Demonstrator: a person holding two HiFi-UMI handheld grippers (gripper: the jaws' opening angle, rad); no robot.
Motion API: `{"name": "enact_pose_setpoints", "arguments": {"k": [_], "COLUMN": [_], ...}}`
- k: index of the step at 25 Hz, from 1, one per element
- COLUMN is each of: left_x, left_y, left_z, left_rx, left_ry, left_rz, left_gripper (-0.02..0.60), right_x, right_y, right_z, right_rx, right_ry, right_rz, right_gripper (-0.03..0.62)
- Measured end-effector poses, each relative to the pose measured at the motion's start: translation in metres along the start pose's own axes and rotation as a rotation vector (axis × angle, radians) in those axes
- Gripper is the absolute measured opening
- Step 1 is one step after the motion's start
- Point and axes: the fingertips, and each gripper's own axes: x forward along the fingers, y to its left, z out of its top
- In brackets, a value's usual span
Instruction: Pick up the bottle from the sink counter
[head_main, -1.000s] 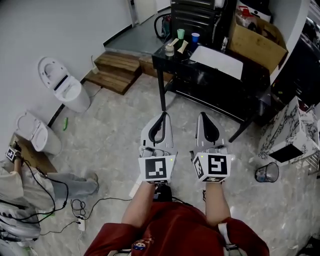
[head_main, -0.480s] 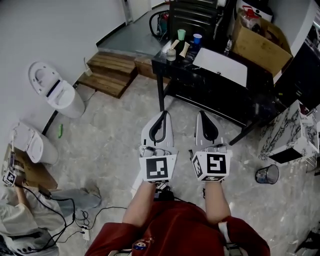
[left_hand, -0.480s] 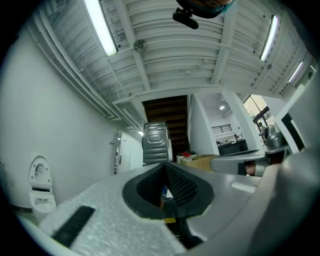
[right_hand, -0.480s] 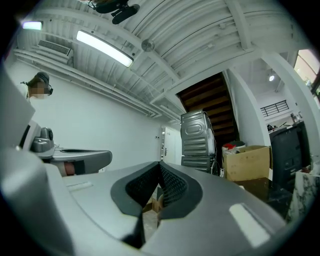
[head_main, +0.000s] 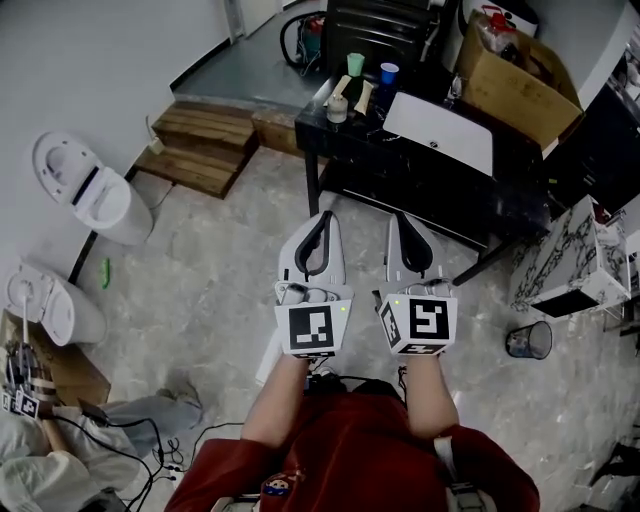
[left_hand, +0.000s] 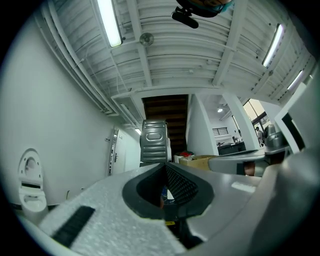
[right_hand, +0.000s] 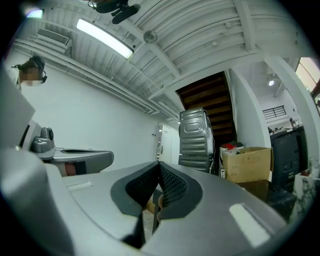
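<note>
— While you are looking down, how are the jaws sitting?
— Both pairs are pressing tight together, gripping nothing. The left gripper and the right gripper are hovering side by side over the floor, on the near side of the surface and not touching it.
— And where is the bottle standing?
— What I am taking for the bottle, small and clear, is standing at the far edge of the surface, just behind the white sink. It is showing too small for me to be saying more.
— Is anything else sitting on that surface?
— A green cup and a blue cup are standing at its far left corner, and a tan item is resting near its left edge.
— What is lying around it?
— A box is sitting beyond the surface's far right end, near the bottle. Wooden steps are lying left of the surface, and two toilets are standing further left, well apart from it. A wire bin is standing to the near right of the surface, and a person is sitting far to its near left.
</note>
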Motion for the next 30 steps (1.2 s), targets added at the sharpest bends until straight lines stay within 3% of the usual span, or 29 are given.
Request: {"name": "enact_pose_setpoints", "arguments": {"k": [14, 30], "left_x": [0.047, 0.199], "left_y": [0.015, 0.046], "left_z": [-0.021, -0.059], "left_rx": [0.033, 0.048], "left_ry": [0.009, 0.046], "left_rz": [-0.028, 0.053], "left_gripper": [0.003, 0.003], "right_x": [0.048, 0.194], "right_y": [-0.011, -0.083], "right_z": [-0.013, -0.04], "right_rx": [-0.001, 0.047], "right_ry": [-0.019, 0.003], "right_rz": [-0.01, 0.062], "right_gripper": [0.002, 0.002]}}
